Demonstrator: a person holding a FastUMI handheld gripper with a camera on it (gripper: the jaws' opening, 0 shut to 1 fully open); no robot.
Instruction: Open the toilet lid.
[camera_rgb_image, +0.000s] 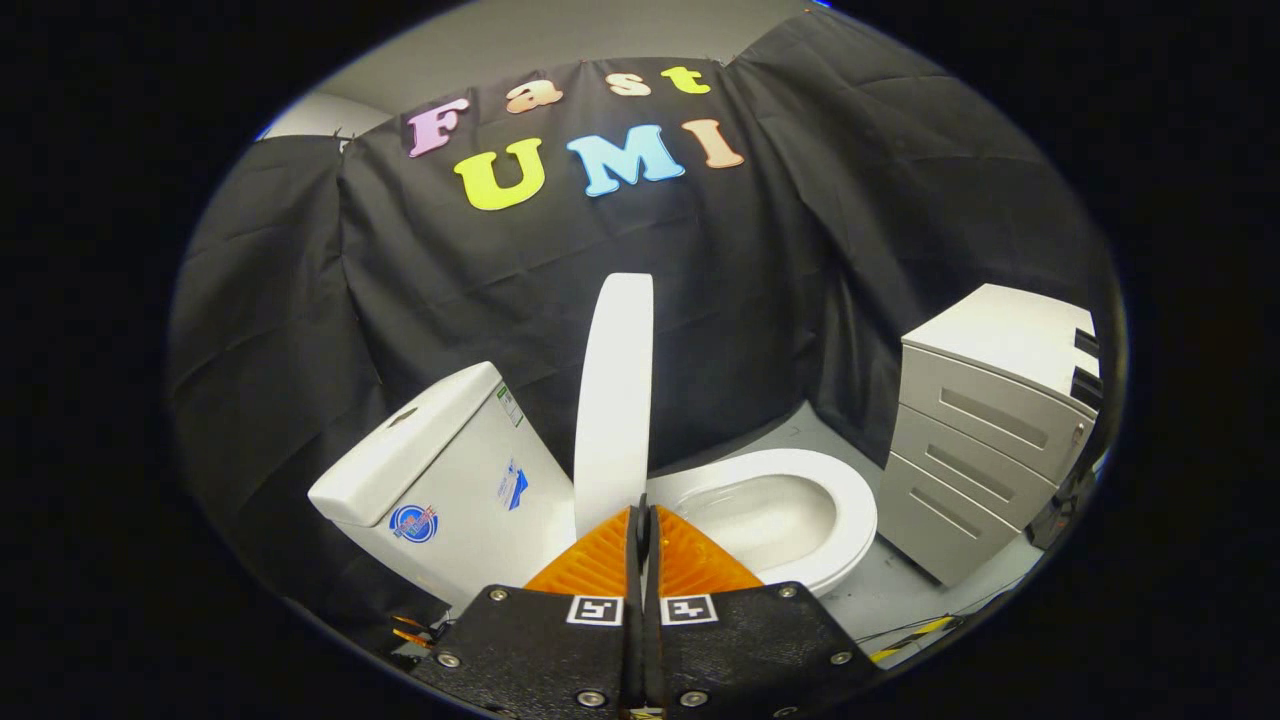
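Observation:
A white toilet stands just ahead of me. Its lid (613, 400) is raised upright and I see it nearly edge-on, between the tank (455, 470) on the left and the seat ring (845, 500) with the open bowl (770, 515) on the right. My gripper (641, 512) is shut, the two fingers pressed together with nothing seen between them. Its tips sit right in front of the lid's lower end, by the hinge side of the seat. Whether the tips touch the lid I cannot tell.
A grey drawer cabinet (985, 425) stands to the right of the bowl, close to the seat's front. Black cloth walls close the booth behind the toilet. Yellow-black tape (915, 632) and a cable lie on the pale floor near the cabinet.

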